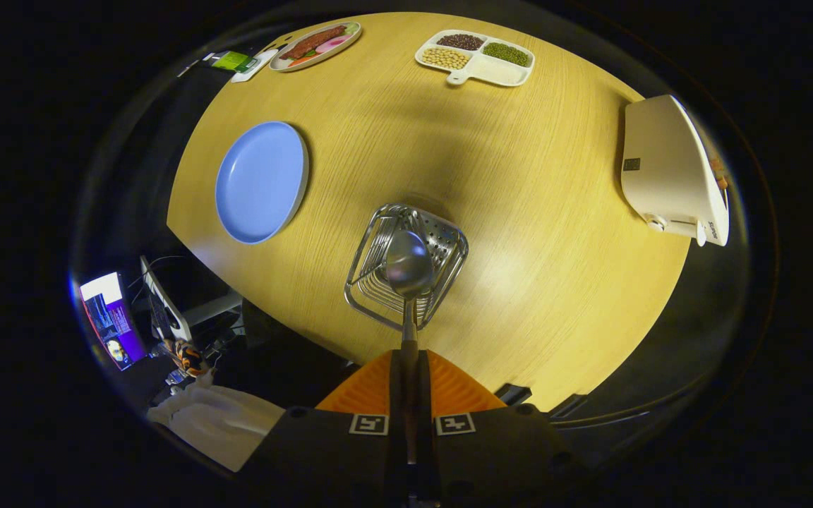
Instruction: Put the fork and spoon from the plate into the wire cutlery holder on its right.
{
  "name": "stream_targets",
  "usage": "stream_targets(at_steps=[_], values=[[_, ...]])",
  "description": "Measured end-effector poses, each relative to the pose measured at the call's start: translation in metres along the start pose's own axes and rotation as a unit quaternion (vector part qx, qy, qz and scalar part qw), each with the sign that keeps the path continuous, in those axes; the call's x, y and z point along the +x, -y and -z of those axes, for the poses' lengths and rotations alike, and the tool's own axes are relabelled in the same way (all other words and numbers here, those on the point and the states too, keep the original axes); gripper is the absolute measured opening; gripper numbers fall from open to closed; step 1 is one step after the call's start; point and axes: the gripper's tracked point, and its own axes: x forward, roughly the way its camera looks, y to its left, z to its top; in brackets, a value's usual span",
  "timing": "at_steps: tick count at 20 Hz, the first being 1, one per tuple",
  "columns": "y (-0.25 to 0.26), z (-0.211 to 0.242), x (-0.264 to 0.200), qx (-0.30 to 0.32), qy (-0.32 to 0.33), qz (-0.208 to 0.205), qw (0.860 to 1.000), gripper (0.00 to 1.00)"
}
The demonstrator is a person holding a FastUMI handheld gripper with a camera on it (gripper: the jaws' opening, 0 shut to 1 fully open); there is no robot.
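The claw (410,353) is pointing steeply down over a round wooden bench (519,212), looking at it from above. Its two fingers are pressing together on the handle of a spoon (408,267), grasping it firmly. The spoon is sticking out straight ahead of the fingertips, its bowl facing the camera and hanging over the mouth of the wire cutlery holder (442,247). Whether the bowl is touching the wires cannot be told.

The holder is sitting on the bench just ahead of the claw, directly under the spoon. Thin metal shapes inside it may be the fork, but that is too unclear to say.

Ahead and to the left of the claw, a blue plate (260,182) is lying flat on the bench, well apart from the holder. Far beyond the fingers, a white divided tray (491,69) is holding beans and grains. Beyond and to the left, an oval dish of food (315,46) is resting near the bench's far edge. To the right, a white appliance (667,173) is standing at the bench's edge.
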Motion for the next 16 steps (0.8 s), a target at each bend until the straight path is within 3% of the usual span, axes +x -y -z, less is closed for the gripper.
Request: stream_targets(at_steps=[6, 7, 9, 12, 13, 16], values=[[-0.004, -0.016, -0.001, 0.035, 0.010, -0.019, 0.999, 0.16], [-0.007, -0.019, -0.004, 0.036, 0.018, -0.024, 0.999, 0.28], [-0.010, -0.022, -0.011, 0.034, 0.042, -0.027, 0.998, 0.36], [-0.033, -0.031, -0.024, 0.023, 0.109, -0.050, 0.993, 0.86], [-0.040, -0.031, -0.029, 0.020, 0.131, -0.053, 0.990, 0.99], [-0.057, -0.028, -0.043, 0.014, 0.198, -0.046, 0.979, 0.99]])
